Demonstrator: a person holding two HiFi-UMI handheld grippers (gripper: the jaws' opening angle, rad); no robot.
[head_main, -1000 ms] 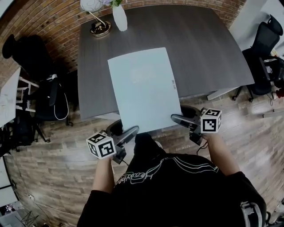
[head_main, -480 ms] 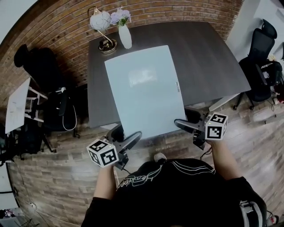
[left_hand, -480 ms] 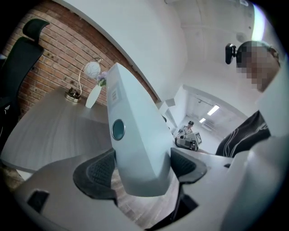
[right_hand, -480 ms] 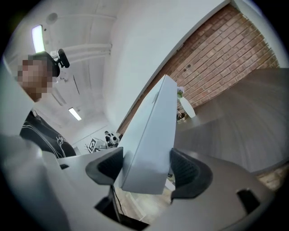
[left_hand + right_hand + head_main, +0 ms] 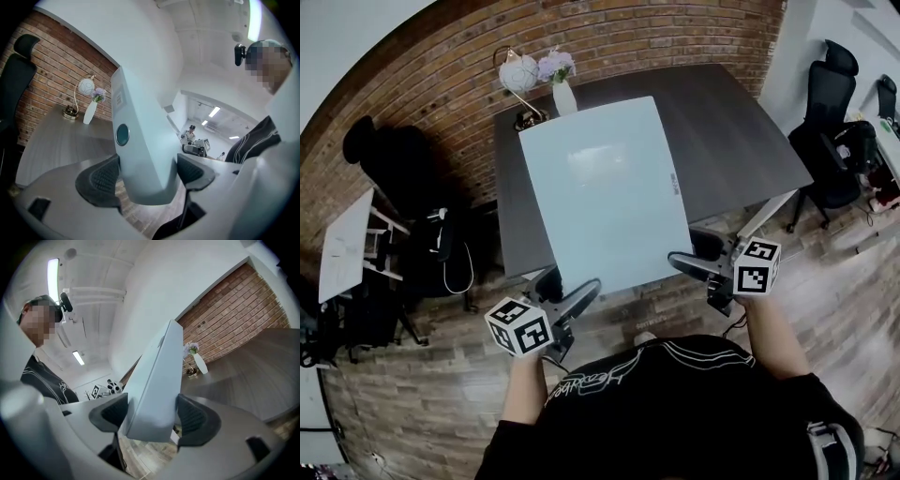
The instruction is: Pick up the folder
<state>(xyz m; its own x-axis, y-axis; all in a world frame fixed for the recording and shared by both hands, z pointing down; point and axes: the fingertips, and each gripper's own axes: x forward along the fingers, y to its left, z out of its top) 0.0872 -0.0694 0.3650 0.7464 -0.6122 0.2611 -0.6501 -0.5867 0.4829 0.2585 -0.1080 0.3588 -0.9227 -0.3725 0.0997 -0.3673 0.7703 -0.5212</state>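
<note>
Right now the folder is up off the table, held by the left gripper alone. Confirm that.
Not alone. The folder is up off the table, but both grippers hold it: the left gripper at its near left corner, the right gripper at its near right. The right gripper view shows its fingers shut on the folder.

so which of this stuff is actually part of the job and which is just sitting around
Job: folder; left gripper and right gripper, jaws shut on its near corners.
Lying about: table, lamp, vase, office chair.
</note>
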